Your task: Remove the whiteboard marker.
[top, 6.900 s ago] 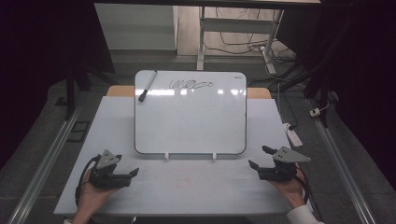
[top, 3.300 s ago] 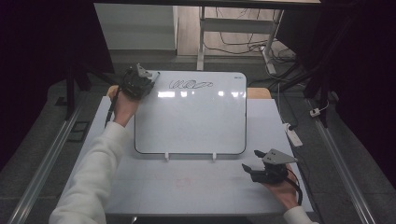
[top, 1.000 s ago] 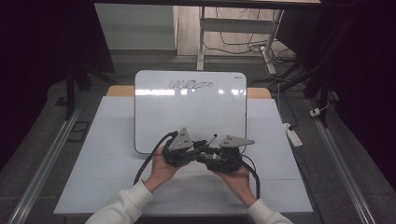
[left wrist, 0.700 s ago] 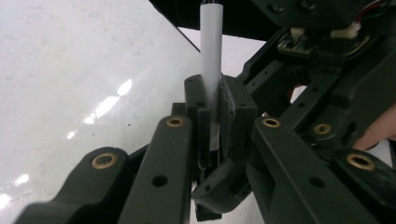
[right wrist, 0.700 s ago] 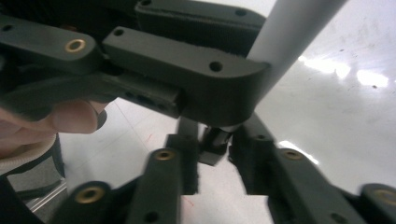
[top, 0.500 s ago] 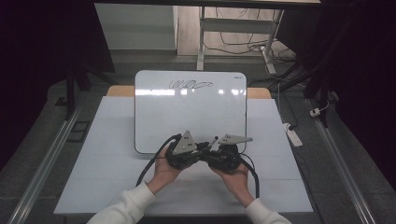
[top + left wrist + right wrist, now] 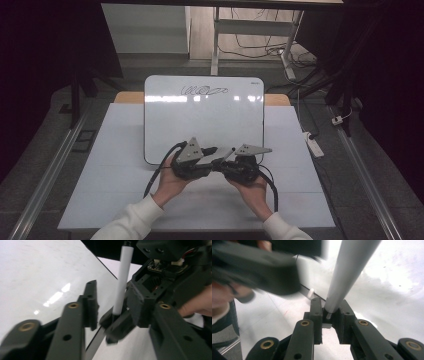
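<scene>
Near edge, high view: two sleeved forearms enter from 6 o'clock and the hands meet at table centre. Left hand (image 7: 170,182) holds the left gripper (image 7: 210,150), right hand (image 7: 255,190) holds the right gripper (image 7: 226,156); tips nearly touching, bodies overlap, so jaw detail is unreadable from above. Cables loop off toward 7 and 5 o'clock.

Right gripper view: jaws clenched on the low end of a white marker (image 7: 347,275); barrel runs up toward 1 o'clock, top cut off by frame. A blurred dark mass at 10 o'clock is the other gripper, w/ part of a hand behind it.

Left gripper view: own jaws parted, released; marker (image 7: 122,277) stands between them but is gripped by the right gripper's jaws, not these. Marker's dark end at 12 o'clock, soft focus.

Beyond: whiteboard (image 7: 200,120) lies flat on the white table (image 7: 100,170), scribble (image 7: 202,90) near its far edge, illegible. Glare spots across the board. Room behind dark; floor cables at 1 o'clock.
</scene>
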Available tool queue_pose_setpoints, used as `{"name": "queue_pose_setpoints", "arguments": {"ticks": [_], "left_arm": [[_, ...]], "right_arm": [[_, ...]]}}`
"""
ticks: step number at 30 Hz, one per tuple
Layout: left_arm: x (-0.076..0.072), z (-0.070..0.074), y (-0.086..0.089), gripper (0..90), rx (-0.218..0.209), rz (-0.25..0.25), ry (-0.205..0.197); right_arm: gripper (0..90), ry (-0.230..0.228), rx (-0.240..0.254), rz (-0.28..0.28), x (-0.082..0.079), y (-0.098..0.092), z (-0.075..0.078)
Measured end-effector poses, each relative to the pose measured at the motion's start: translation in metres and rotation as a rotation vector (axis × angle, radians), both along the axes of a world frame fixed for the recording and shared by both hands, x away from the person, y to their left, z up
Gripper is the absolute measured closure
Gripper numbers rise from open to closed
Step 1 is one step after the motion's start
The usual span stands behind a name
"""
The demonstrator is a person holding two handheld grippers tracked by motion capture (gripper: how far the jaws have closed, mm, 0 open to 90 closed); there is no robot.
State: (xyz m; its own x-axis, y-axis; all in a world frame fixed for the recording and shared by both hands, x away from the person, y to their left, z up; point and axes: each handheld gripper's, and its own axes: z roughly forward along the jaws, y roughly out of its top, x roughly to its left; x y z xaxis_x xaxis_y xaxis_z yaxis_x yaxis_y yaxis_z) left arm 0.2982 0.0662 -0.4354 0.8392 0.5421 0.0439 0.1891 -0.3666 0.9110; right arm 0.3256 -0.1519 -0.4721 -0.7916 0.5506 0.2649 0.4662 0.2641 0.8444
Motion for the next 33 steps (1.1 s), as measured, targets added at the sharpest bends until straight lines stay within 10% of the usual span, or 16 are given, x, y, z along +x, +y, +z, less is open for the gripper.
{"name": "queue_pose_setpoints", "arguments": {"ticks": [15,33], "left_arm": [[-0.051,-0.031,0.121,32.3,0.043,0.216,0.172],[-0.07,-0.067,0.165,29.7,0.062,0.292,0.264]], "right_arm": [[77.4,-0.102,0.059,-0.035,0.007,-0.021,0.008],[77.4,-0.231,0.056,-0.027,0.005,-0.03,0.015]]}}
